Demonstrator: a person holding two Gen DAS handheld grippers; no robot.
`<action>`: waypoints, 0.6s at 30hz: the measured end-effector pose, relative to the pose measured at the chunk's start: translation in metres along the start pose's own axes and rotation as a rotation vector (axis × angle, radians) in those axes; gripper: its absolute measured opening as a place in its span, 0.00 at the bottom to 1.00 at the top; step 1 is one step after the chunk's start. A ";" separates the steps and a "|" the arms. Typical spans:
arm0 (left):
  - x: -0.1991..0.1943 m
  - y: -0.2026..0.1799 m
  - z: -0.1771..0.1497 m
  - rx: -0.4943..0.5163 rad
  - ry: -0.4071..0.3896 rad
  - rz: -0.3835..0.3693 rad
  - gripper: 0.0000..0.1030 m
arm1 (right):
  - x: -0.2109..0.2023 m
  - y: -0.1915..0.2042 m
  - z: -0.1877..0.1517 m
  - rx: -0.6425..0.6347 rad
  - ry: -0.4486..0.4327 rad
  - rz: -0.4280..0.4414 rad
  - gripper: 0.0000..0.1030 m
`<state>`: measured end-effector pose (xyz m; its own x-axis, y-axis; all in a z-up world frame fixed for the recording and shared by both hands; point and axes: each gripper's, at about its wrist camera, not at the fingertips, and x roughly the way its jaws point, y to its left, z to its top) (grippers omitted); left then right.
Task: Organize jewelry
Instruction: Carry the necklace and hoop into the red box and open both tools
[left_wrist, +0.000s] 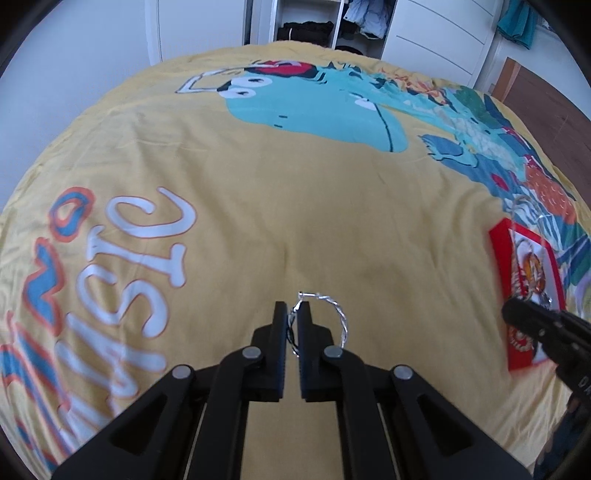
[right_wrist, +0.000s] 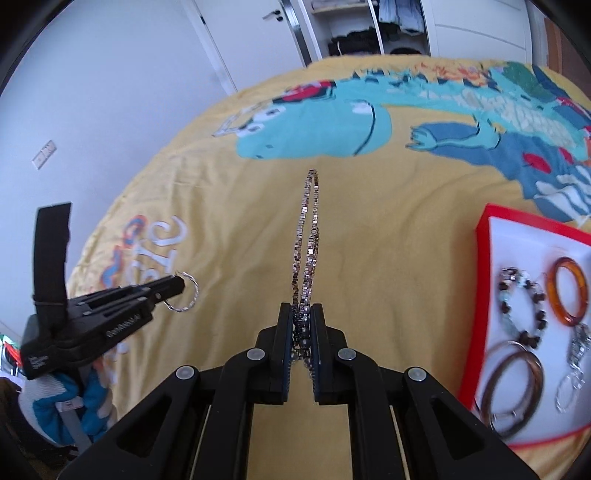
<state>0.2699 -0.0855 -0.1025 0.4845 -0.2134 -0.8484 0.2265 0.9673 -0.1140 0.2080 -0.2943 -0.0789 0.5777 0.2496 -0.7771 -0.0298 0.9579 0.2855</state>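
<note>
My left gripper (left_wrist: 292, 314) is shut on a silver twisted hoop earring (left_wrist: 338, 317) and holds it above the yellow bedspread. It also shows in the right wrist view (right_wrist: 177, 286) with the hoop (right_wrist: 186, 295) at its tip. My right gripper (right_wrist: 301, 314) is shut on a beaded metallic bracelet (right_wrist: 308, 236) that sticks up edge-on from the jaws. A red-rimmed white tray (right_wrist: 484, 258) lies at the right and holds an amber bangle (right_wrist: 569, 295), a dark beaded bracelet (right_wrist: 522, 306), a brown bangle (right_wrist: 511, 387) and silver pieces (right_wrist: 574, 369). The tray also shows in the left wrist view (left_wrist: 498, 266).
The yellow bedspread (left_wrist: 277, 192) with a blue dinosaur print and white lettering covers the bed. An open wardrobe (left_wrist: 306, 22) and white drawers (left_wrist: 439, 33) stand beyond it. A white door (right_wrist: 236, 40) is at the back left. Wood floor (left_wrist: 546, 110) lies to the right.
</note>
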 end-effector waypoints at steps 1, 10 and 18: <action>-0.007 0.000 -0.002 -0.001 -0.006 -0.001 0.04 | -0.008 0.003 -0.001 -0.005 -0.011 0.001 0.08; -0.060 -0.029 0.006 0.013 -0.078 -0.047 0.04 | -0.073 -0.002 0.000 -0.021 -0.095 -0.030 0.08; -0.056 -0.115 0.020 0.083 -0.078 -0.144 0.04 | -0.113 -0.067 0.003 -0.002 -0.120 -0.120 0.08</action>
<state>0.2338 -0.1877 -0.0317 0.5053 -0.3622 -0.7833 0.3656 0.9120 -0.1858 0.1474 -0.3873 -0.0080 0.6708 0.1148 -0.7327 0.0438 0.9801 0.1936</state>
